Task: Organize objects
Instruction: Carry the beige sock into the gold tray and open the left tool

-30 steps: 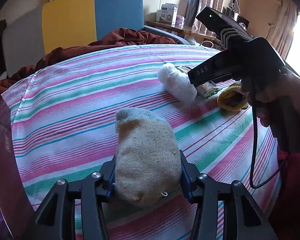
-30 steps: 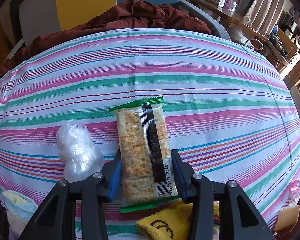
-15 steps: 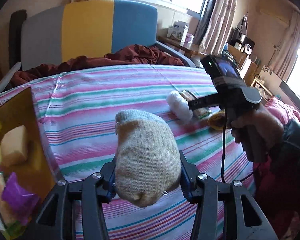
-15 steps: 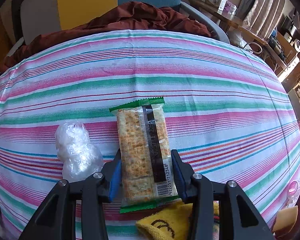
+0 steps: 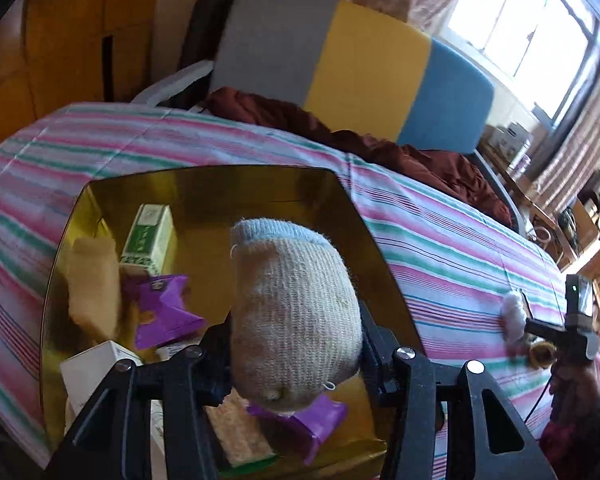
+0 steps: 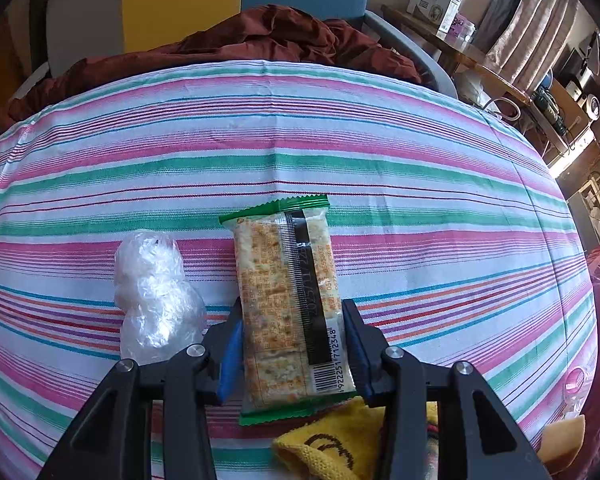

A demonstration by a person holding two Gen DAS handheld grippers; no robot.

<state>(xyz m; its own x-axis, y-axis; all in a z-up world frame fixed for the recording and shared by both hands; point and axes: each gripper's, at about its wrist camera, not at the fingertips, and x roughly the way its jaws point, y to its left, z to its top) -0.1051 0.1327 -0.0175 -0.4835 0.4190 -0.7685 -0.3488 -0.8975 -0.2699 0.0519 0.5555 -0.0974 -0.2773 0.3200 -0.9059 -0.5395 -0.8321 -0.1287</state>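
Note:
My left gripper (image 5: 296, 344) is shut on a rolled beige sock with a light blue cuff (image 5: 292, 304) and holds it above a gold box (image 5: 340, 208) that stands on the striped cloth. The box holds a green and white carton (image 5: 150, 238), purple packets (image 5: 162, 308), a white box (image 5: 96, 368) and a cracker pack. My right gripper (image 6: 292, 344) is shut on a cracker packet with green ends (image 6: 290, 300), which lies on the striped cloth. The right gripper also shows small at the far right of the left wrist view (image 5: 556, 330).
A crumpled clear plastic ball (image 6: 154, 294) lies just left of the right gripper. A yellow knit item (image 6: 340, 440) lies under its fingers. A dark red cloth (image 6: 236, 40) and a grey, yellow and blue chair back (image 5: 340, 60) stand beyond the table's far edge.
My left gripper has swung left with the sock, from over the striped cloth to over the gold box. My right gripper has stayed shut on the cracker packet in the same place.

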